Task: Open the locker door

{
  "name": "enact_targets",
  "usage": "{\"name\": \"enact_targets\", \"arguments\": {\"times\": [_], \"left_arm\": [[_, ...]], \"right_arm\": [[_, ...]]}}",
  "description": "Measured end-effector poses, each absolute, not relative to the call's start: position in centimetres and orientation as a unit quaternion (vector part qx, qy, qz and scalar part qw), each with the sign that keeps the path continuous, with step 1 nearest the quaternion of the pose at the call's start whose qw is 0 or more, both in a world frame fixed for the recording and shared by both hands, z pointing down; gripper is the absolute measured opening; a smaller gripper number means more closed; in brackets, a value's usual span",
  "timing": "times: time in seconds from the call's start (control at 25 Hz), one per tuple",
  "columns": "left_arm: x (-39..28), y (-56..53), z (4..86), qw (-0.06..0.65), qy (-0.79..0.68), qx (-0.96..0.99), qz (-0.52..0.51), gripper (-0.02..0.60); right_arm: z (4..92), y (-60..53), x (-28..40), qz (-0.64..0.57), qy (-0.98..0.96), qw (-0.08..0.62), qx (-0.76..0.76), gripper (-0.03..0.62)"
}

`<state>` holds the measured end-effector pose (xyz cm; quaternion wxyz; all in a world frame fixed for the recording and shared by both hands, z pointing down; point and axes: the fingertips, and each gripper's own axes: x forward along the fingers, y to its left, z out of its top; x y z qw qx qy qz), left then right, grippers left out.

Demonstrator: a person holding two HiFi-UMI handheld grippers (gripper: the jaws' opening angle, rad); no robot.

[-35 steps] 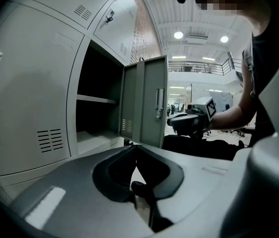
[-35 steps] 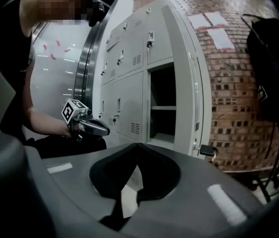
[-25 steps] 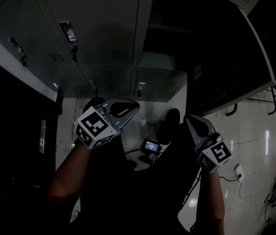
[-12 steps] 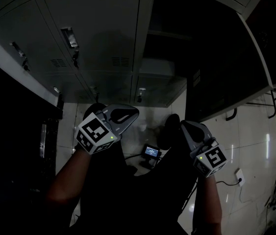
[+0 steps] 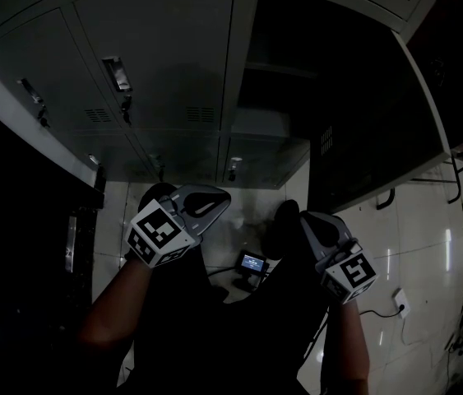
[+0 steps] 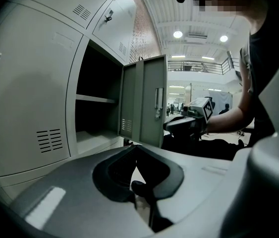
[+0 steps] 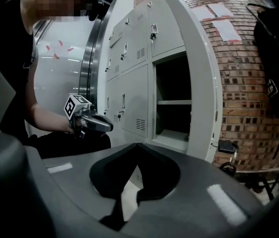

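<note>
To the left of the open grey metal locker (image 5: 272, 89) is a shut grey metal locker door with a silver handle (image 5: 165, 56). The left gripper (image 5: 219, 196) hangs low, in front of the open locker and a bit to its left; its fingers (image 6: 70, 182) are pressed together with nothing between them.

The open locker is dark inside, and it has one flat grey shelf (image 6: 94, 99) across it.

The right gripper (image 5: 309, 220) hangs low too, in front of the open locker and a bit to its right; its fingers (image 7: 203, 182) are shut tight and hold nothing.

The tall grey metal locker door (image 5: 379, 122) is at the right of the open locker; it is swung far out, away from the opening. It stands up straight, so its long way runs up and down; its hinge side is at the open locker's right edge. The door is up and to the right of both sets of fingers; the right gripper is the nearer one, but neither one touches the door.

The door looks fully open, so I think the job is done. If it needed more of a push, the right gripper would be the one to do it.
</note>
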<state>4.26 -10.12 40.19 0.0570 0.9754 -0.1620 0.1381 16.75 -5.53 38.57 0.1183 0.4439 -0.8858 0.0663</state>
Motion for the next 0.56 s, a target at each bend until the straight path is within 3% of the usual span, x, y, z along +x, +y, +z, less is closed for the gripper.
{"name": "enact_targets", "arguments": {"times": [0.56], "left_arm": [[4.11,-10.77,39.82,0.051,-0.166,0.976,0.133,0.012]], "right_arm": [[38.35,-6.10,16.64,0.060,-0.886,0.117,0.444,0.002]]}}
